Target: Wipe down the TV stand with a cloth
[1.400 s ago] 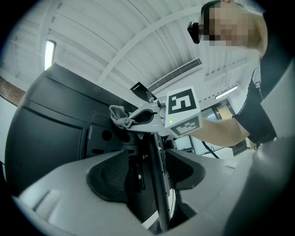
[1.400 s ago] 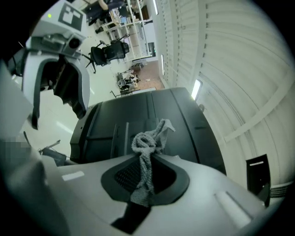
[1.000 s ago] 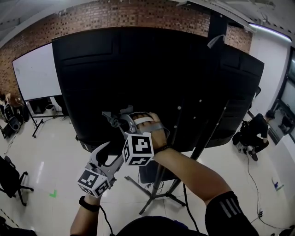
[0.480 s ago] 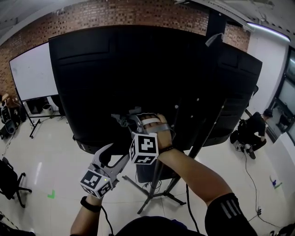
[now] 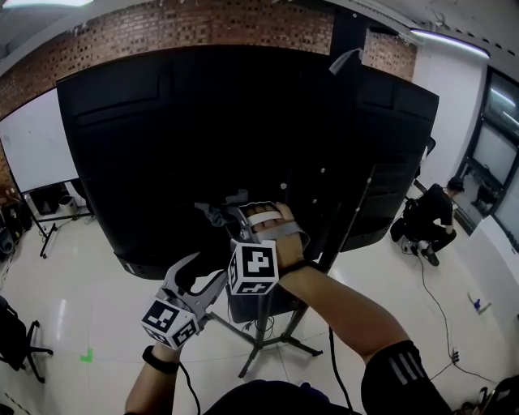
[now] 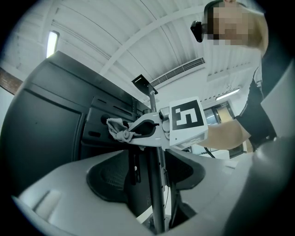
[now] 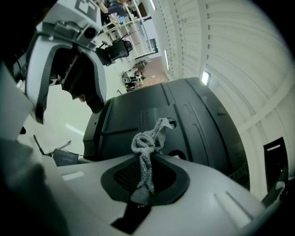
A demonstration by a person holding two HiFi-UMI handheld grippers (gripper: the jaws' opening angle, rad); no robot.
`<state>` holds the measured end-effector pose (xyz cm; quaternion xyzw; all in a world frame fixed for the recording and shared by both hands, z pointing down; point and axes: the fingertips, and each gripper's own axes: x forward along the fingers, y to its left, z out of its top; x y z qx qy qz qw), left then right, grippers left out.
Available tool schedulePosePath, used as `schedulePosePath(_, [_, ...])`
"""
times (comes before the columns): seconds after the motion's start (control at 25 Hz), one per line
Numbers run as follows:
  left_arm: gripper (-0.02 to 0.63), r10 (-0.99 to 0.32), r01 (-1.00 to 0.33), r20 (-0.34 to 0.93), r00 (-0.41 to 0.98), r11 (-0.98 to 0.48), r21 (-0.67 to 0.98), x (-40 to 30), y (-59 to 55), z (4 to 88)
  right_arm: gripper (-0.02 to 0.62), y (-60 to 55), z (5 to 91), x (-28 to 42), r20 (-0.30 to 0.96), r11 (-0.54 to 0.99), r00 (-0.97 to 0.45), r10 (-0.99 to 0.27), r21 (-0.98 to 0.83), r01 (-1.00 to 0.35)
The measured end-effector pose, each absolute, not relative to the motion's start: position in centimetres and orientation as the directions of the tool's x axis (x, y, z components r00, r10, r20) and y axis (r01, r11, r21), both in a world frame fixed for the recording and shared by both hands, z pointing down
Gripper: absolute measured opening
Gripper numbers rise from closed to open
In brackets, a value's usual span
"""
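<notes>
The big black TV back panel (image 5: 203, 121) hangs on a dark stand whose tripod legs (image 5: 268, 344) rest on the floor. My right gripper (image 5: 215, 215) is shut on a twisted grey cloth (image 5: 207, 212) and holds it near the panel's lower part. In the right gripper view the cloth (image 7: 146, 143) sticks up out of the right gripper (image 7: 147, 161) in front of the panel (image 7: 152, 115). My left gripper (image 5: 201, 274) hangs lower and to the left, open and holding nothing. The left gripper view has the left gripper (image 6: 147, 173) framing the stand pole (image 6: 156, 193), with the cloth (image 6: 117, 129) above.
A person (image 5: 426, 215) crouches on the floor at the right, with a cable (image 5: 442, 312) trailing nearby. A whiteboard (image 5: 28, 146) on a wheeled frame stands at the left. An office chair (image 5: 16, 336) sits at the lower left. A brick wall (image 5: 203, 24) is behind.
The head view has drifted, so the TV sits more to the left and the whiteboard is partly cut off. Both grippers keep nearly the same pose, the cloth still clamped.
</notes>
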<state>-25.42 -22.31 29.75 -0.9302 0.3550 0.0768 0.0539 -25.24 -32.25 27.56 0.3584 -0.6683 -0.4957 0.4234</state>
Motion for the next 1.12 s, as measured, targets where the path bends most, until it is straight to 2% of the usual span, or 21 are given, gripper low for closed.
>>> schedulePosePath(0.2, [0.275,-0.651,-0.67,-0.189,0.735,-0.741,-0.052,-25.2,-22.1,29.1,0.034,-29.5,25.0,-24.7,0.164,0.287,-0.5,-0.85,0.941,-0.179])
schedulePosePath(0.44, [0.273,-0.648,-0.674,-0.213,0.731,-0.735,-0.079,-24.4,-21.8,27.4,0.034,-26.0,19.1,-21.0,0.035,0.216,-0.552,-0.833,0.939,-0.267])
schedulePosePath(0.56, [0.272,-0.641,-0.671,-0.225,0.734,-0.735,-0.097,-23.0,-21.7,26.4,0.034,-25.6,16.5,-18.7,-0.004,0.173,-0.552,-0.834,0.948,-0.268])
schedulePosePath(0.76, [0.272,-0.636,-0.673,-0.241,0.733,-0.729,-0.122,-20.5,-21.5,25.0,0.034,-27.1,14.1,-15.3,0.016,0.15,-0.53,-0.848,0.966,-0.21])
schedulePosePath(0.92, [0.272,-0.65,-0.687,-0.243,0.72,-0.716,-0.123,-19.0,-21.7,24.6,0.035,-28.7,14.6,-13.6,0.057,0.168,-0.533,-0.844,0.972,-0.163])
schedulePosePath(1.12, [0.272,-0.67,-0.704,-0.229,0.706,-0.699,-0.124,-17.5,-21.8,24.9,0.034,-29.2,15.6,-12.5,0.046,0.179,-0.576,-0.816,0.968,-0.177])
